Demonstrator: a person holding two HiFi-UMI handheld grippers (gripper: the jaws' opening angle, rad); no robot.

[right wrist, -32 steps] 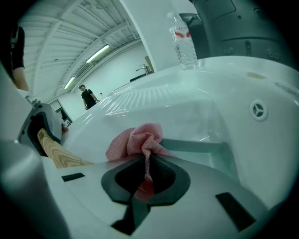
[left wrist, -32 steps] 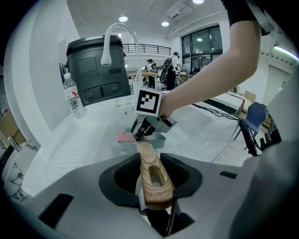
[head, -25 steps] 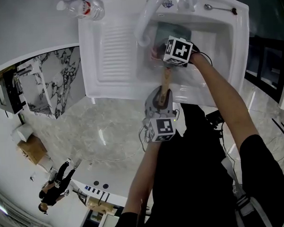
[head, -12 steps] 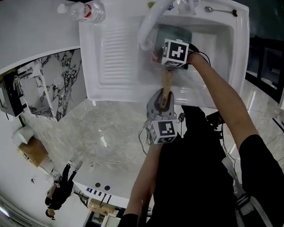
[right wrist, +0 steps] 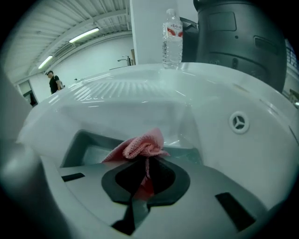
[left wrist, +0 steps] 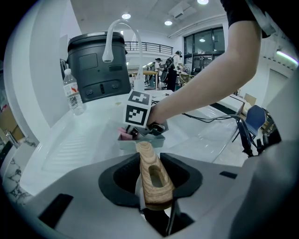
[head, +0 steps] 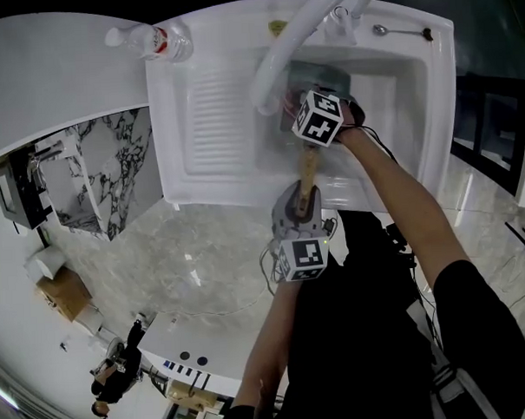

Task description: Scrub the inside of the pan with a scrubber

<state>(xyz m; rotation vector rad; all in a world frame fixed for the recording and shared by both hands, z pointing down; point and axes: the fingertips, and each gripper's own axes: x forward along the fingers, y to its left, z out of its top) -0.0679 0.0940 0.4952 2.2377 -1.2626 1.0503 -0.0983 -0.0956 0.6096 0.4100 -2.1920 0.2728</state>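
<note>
A grey-green square pan (head: 316, 74) sits in the white sink basin under the faucet. Its wooden handle (head: 307, 172) points back toward me, and my left gripper (head: 299, 204) is shut on it. In the left gripper view the handle (left wrist: 152, 175) lies between the jaws, with the pan (left wrist: 140, 142) beyond. My right gripper (head: 293, 106) reaches down into the pan and is shut on a pink scrubber cloth (right wrist: 140, 145). The cloth bunches out past the jaws of the right gripper (right wrist: 145, 169) over the pan floor (right wrist: 84, 148). The pink scrubber (left wrist: 124, 135) also shows beside the marker cube.
The sink (head: 440, 92) has a ribbed drainboard (head: 210, 102) on its left. A white faucet (head: 283, 47) arches over the pan. A water bottle (head: 154, 16) lies at the back left and a spoon (head: 401, 31) on the back rim. An overflow hole (right wrist: 238, 122) marks the basin wall.
My right gripper has shifted left and lower in the pan with the pink cloth, and has tilted. The left gripper keeps its hold on the handle in the same place.
</note>
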